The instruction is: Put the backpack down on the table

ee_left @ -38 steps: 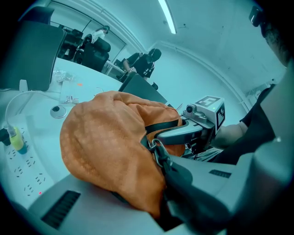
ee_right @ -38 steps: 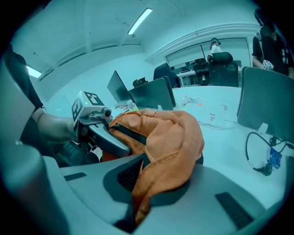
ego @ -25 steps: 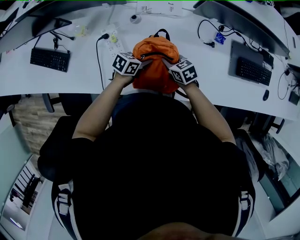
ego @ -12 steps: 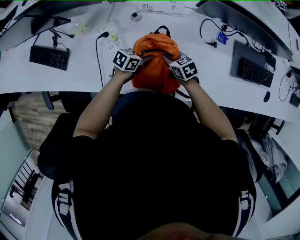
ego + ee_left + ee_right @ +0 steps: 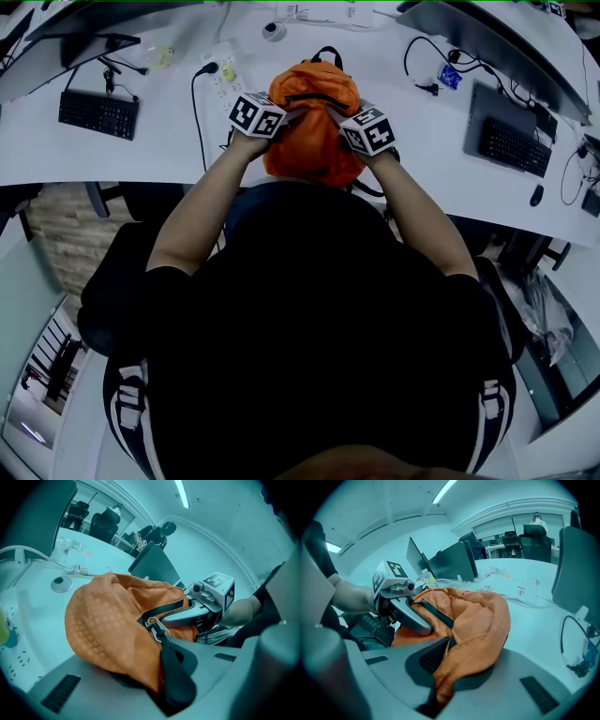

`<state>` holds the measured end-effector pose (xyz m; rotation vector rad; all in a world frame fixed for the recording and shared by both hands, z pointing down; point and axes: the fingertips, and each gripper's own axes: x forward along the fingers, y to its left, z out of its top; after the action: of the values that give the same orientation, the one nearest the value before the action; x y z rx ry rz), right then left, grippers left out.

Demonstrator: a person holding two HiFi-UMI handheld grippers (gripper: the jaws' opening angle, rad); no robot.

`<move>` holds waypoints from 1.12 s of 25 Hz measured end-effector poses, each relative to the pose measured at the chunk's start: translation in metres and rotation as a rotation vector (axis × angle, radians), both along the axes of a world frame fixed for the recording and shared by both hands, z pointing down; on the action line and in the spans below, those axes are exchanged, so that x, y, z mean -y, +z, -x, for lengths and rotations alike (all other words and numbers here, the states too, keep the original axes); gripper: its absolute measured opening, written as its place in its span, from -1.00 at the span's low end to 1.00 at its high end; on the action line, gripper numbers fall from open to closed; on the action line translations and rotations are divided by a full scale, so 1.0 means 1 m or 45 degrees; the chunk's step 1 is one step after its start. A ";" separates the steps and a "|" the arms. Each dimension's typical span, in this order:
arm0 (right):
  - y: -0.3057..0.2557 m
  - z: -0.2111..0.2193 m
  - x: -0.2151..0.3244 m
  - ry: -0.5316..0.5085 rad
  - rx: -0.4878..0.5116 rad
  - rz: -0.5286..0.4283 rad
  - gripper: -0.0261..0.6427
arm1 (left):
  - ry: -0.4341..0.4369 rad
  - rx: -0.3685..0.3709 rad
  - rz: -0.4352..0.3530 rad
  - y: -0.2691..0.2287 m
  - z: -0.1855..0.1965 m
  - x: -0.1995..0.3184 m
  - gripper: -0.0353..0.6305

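Head view: we see the orange fabric backpack [image 5: 314, 141] standing upright at the near edge of the white desk [image 5: 169, 150], directly ahead of the person, with its black carry loop [image 5: 325, 58] on the far side. We cannot tell whether its base already rests on the desk. The left claw [image 5: 289, 116] and the right claw [image 5: 334, 114] flank the top of the bag, one on each side.

In the left gripper view we find the left claw clenched on a fold of the orange cloth, with a silver metal clip [image 5: 158, 627] just beyond the grip. The right claw shows across the bag, biting its far side. In the right gripper view we find the right claw likewise clenched on a bunched fold of the fabric, beside the black zip line [image 5: 436, 613].

Outward on the desk lie:
- a white power strip [image 5: 223, 80] just left of the bag;
- a black keyboard [image 5: 98, 114] well to the left;
- a second black keyboard [image 5: 511, 145] well to the right, below a dark monitor [image 5: 487, 42].
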<state>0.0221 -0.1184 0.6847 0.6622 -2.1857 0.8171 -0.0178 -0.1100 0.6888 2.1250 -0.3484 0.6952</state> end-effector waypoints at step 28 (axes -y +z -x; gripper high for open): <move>0.027 0.007 0.005 -0.028 -0.096 0.007 -0.83 | -0.064 -0.019 0.104 0.026 0.004 0.005 -0.79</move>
<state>0.0155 -0.1232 0.7116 0.6548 -2.1187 0.7738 -0.0216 -0.1147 0.7152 2.0363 -0.3580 0.6538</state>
